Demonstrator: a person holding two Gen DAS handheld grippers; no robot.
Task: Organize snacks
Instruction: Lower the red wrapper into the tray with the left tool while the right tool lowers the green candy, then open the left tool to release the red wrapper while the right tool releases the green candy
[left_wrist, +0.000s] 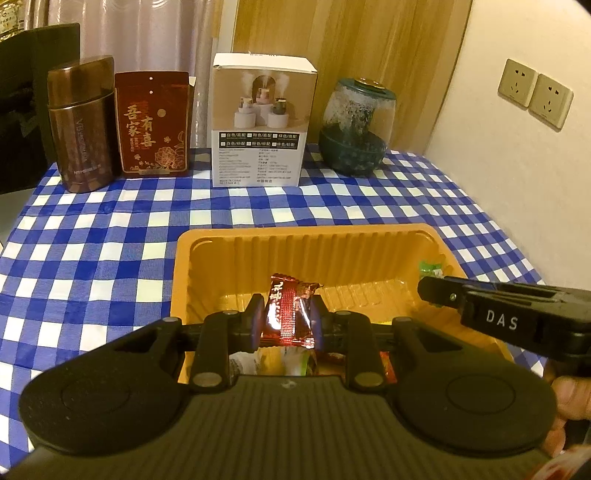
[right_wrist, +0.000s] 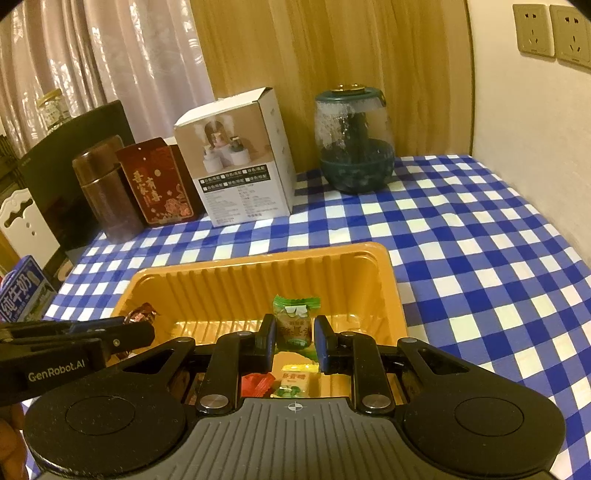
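left tool (left_wrist: 284, 319): black, blue pads, "GenRobot.AI" | right tool (right_wrist: 294, 334): black, silver screws, "DAS"

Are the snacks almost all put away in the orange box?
Some are: a few wrapped candies already lie in the orange tray. Two more are in hand above it, a red candy in the left gripper and a green candy in the right gripper, not yet dropped. No loose snacks show elsewhere.

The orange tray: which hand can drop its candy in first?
Probably either: left gripper holds the red candy and right gripper the green candy, both over the orange tray.
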